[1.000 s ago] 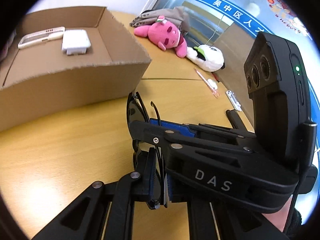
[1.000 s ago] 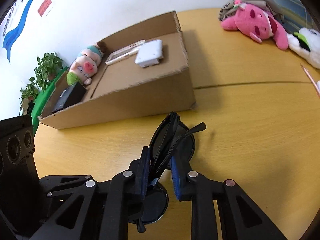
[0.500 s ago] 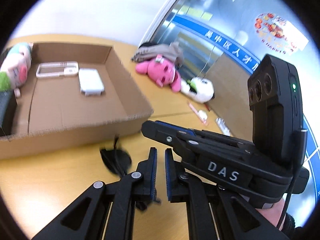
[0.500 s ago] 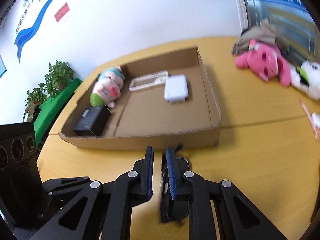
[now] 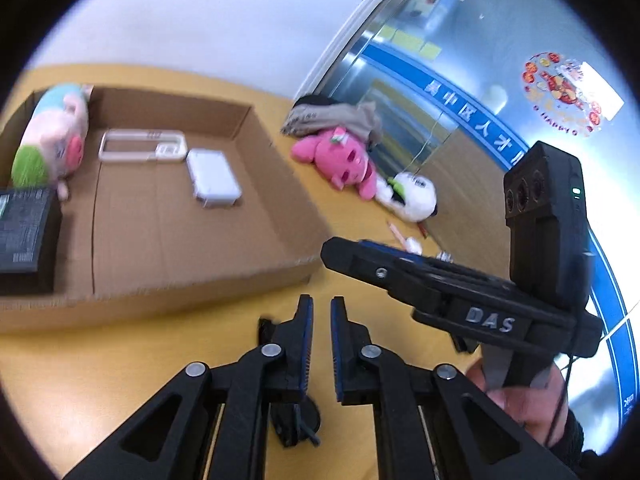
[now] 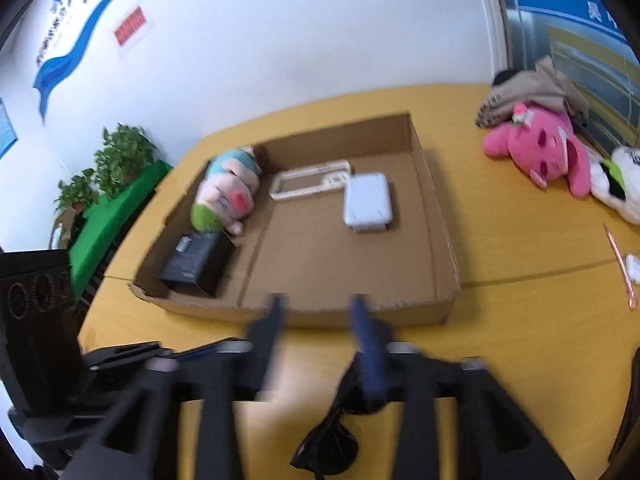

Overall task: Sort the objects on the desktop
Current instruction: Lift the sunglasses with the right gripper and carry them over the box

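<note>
Glossy black sunglasses (image 6: 326,446) on smooth wood beneath both parted, empty claws, left claw (image 5: 319,322) narrower, right claw (image 6: 316,320) wide.

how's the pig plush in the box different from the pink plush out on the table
The pig plush lies inside the cardboard box, against its far left corner; the pink plush lies on the bare table, outside the box. The pig plush is pale pink with green and light blue parts; the pink plush is hot pink nearly all over. A black box sits beside the pig plush; a white plush beside the pink plush. Both are soft toys lying down.
</note>
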Motion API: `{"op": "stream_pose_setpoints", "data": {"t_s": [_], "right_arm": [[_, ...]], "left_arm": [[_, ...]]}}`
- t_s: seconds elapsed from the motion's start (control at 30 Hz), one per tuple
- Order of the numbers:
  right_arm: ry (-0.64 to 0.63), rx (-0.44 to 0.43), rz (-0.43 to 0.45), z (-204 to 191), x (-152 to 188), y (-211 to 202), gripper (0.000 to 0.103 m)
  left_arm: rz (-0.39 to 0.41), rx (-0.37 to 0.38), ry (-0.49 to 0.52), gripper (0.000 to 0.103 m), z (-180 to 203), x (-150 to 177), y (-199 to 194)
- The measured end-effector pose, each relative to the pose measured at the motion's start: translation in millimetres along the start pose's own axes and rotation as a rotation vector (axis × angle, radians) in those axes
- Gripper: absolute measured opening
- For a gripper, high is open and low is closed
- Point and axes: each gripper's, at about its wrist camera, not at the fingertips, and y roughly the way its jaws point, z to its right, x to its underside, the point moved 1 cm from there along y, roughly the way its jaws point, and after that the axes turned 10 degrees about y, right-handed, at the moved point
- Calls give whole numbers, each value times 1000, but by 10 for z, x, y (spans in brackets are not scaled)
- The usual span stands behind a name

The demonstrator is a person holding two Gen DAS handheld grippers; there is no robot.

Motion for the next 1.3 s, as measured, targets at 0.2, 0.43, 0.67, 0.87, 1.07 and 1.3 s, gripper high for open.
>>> {"op": "stream_pose_setpoints", "data": {"t_s": [0.2, 0.43, 0.67, 0.87, 1.07, 1.3], "right_arm": [[61, 54, -177, 339, 295, 587, 92], [67, 47, -279, 467, 576, 916, 77], [-8, 63, -258, 361, 696, 935, 58], [-17, 63, -245, 330, 738, 868, 57], [-7, 43, -221, 269, 729, 811, 57], [-45, 17, -129, 27, 481, 507, 57]], "left_arm": [[-127, 48, 2, 63, 11, 456, 320], [-247, 38, 1, 32, 25, 786, 742], [-241, 46, -17, 15, -44, 850, 740], [-238, 38, -7, 10, 22, 847, 679], [-210, 38, -16, 9, -1, 823, 521], [-144, 23, 23, 8, 71, 523, 196]]}}
